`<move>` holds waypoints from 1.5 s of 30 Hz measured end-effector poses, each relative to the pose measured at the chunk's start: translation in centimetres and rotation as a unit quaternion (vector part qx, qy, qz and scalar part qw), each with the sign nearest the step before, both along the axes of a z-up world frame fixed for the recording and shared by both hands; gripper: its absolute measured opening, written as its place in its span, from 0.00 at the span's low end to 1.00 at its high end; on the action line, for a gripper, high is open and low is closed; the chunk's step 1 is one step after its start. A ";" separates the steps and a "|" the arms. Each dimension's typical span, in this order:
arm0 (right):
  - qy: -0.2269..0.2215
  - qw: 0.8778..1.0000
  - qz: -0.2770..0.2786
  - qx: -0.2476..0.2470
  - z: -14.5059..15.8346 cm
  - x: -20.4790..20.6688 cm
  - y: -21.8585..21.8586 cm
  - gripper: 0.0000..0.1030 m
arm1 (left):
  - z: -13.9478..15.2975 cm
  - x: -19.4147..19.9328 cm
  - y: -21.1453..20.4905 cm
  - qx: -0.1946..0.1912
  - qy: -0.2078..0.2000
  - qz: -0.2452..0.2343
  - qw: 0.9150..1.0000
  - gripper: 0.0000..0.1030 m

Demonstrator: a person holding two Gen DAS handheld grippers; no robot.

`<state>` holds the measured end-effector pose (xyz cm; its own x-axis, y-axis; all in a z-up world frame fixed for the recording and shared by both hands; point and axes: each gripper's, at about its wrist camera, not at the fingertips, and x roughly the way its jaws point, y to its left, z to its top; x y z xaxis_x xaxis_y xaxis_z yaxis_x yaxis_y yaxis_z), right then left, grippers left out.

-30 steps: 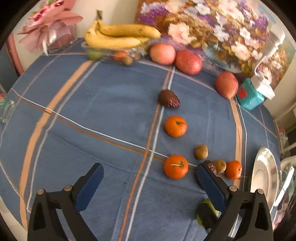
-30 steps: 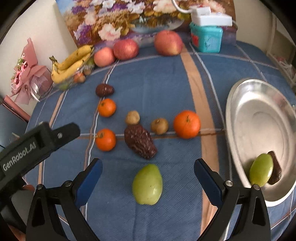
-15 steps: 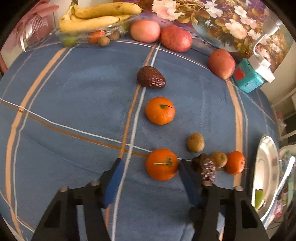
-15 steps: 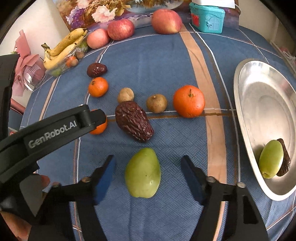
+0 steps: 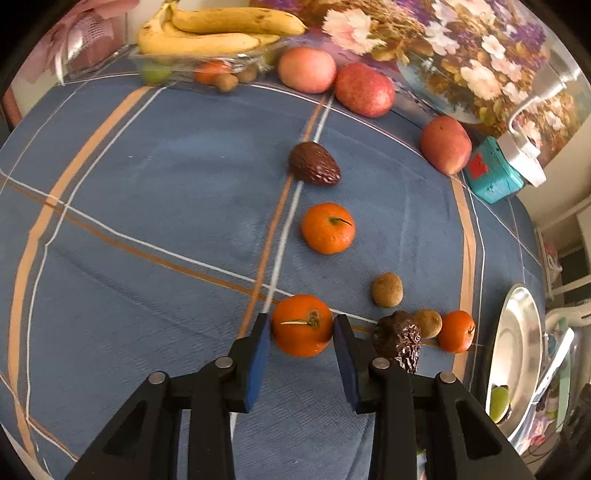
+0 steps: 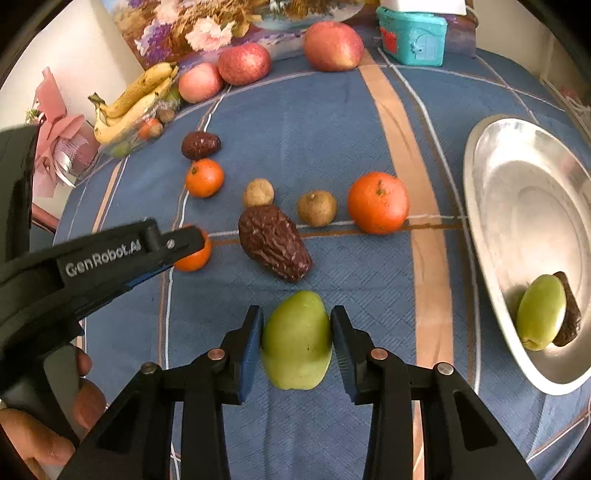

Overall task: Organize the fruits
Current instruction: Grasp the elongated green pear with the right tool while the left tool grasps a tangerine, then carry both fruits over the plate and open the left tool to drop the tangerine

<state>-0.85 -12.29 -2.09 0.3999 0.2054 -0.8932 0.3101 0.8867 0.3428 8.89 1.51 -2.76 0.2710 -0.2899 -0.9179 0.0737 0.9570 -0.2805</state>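
Note:
My left gripper (image 5: 302,321) is shut on a small orange tangerine (image 5: 302,330) that rests on the blue striped cloth; both blue pads touch its sides. The right wrist view shows one of its fingers (image 6: 177,240) lying across that tangerine (image 6: 194,260). My right gripper (image 6: 296,314) points down over a green fruit (image 6: 297,343). Its jaws are closing and both pads touch the fruit's sides. A silver plate (image 6: 480,177) at the right holds another green fruit (image 6: 541,312) and a dark date (image 6: 570,317).
On the cloth lie a large wrinkled date (image 6: 273,247), two more tangerines (image 6: 378,203) (image 6: 204,177), two small brown fruits (image 6: 317,208) (image 6: 258,192) and another date (image 6: 199,144). Apples (image 6: 332,44), a dish of bananas (image 6: 133,99) and a teal box (image 6: 412,35) line the far edge.
Both grippers went from wide open to closed: the left around the tangerine, the right around the green fruit. Each also came lower and nearer its fruit.

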 end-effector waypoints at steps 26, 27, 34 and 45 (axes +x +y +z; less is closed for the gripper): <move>-0.041 0.985 -0.168 -0.013 3.3 0.9 -12.3 0.38 | 4.3 0.4 -7.3 -0.019 -0.042 -0.065 0.997 0.36; -0.039 0.983 -0.178 -0.019 3.2 0.6 -13.2 0.38 | 4.6 0.3 -8.6 -0.020 -0.045 -0.080 0.996 0.36; -0.008 0.968 -0.249 -0.041 1.5 -2.3 -19.6 0.38 | 5.7 -2.2 -17.2 -0.027 -0.055 -0.184 0.981 0.36; 0.016 0.957 -0.287 -0.033 -0.4 -5.1 -22.9 0.38 | 2.6 -5.9 -24.5 -0.001 -0.033 -0.272 0.962 0.36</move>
<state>-5.98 -35.21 -2.44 0.4014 -0.0970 -0.9107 0.7629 0.5857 0.2739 2.96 -23.00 -0.18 0.1368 -0.4066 -0.9033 0.5817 0.7711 -0.2590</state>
